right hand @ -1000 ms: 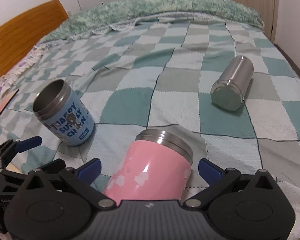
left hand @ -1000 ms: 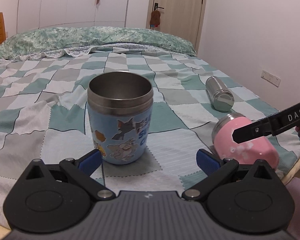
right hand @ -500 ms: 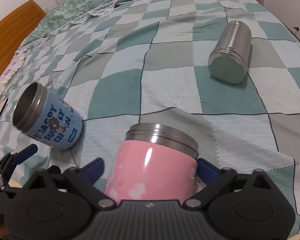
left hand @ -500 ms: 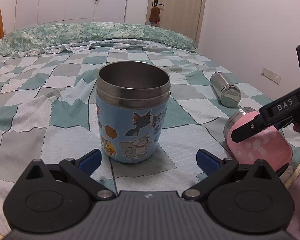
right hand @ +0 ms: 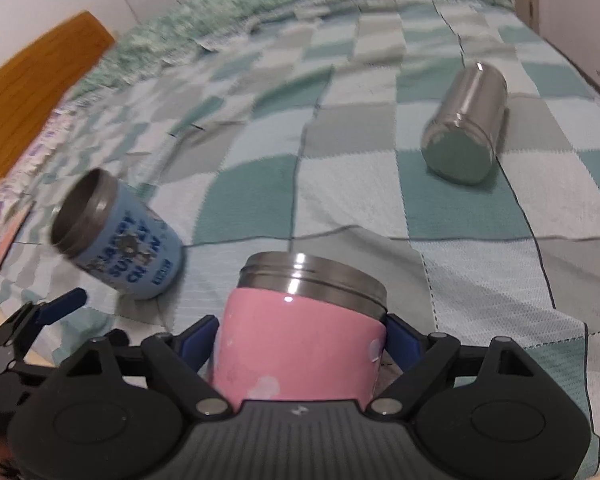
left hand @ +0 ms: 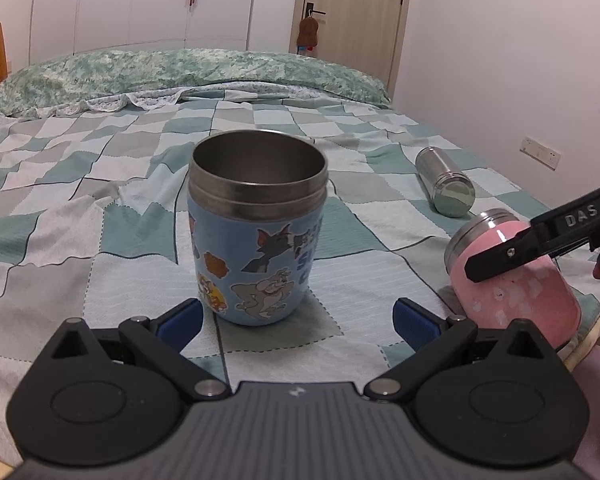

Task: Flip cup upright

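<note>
Pink steel-rimmed cup (right hand: 300,344), tilted

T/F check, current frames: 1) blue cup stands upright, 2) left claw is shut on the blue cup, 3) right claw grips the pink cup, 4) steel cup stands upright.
1. The blue cup stands upright, mouth up. True.
2. The left claw is shut on the blue cup. False: it is open, fingers apart from the cup.
3. The right claw grips the pink cup. True.
4. The steel cup stands upright. False: it lies on its side on the bedspread.
</note>
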Demonstrator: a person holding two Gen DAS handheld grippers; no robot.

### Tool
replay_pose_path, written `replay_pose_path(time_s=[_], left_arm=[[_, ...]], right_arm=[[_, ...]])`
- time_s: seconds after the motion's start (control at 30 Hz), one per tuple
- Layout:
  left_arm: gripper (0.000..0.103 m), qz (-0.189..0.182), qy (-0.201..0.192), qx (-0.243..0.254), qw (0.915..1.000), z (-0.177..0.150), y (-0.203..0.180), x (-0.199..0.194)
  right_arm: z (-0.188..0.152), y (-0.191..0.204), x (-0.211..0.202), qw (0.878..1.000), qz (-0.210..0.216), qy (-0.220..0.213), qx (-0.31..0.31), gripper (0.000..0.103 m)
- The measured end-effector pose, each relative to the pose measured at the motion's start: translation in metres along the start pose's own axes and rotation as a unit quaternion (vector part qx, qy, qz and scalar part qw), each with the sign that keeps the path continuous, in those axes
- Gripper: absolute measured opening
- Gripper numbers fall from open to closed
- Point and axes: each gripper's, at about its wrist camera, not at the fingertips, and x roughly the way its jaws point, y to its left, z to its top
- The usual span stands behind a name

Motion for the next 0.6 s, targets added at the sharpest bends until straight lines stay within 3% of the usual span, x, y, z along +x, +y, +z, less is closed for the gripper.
replay_pose_path(time_s=[0.3, 0.6], left_arm=[[0.103, -0.002, -0.016, 0.001, 0.9999, 0.005, -0.007, -0.015], [0.103, 0.026, -0.022, -0.010, 0.9994, 0.014, 0.001, -0.012]], right_arm=[[-0.016, 0.022, -0.035, 0.988, 0.036, -0.125, -0.081, 0.085], [-0.007, 0.065, -0.020, 0.944, 0.003, -0.266, -0.195, 0.085]])
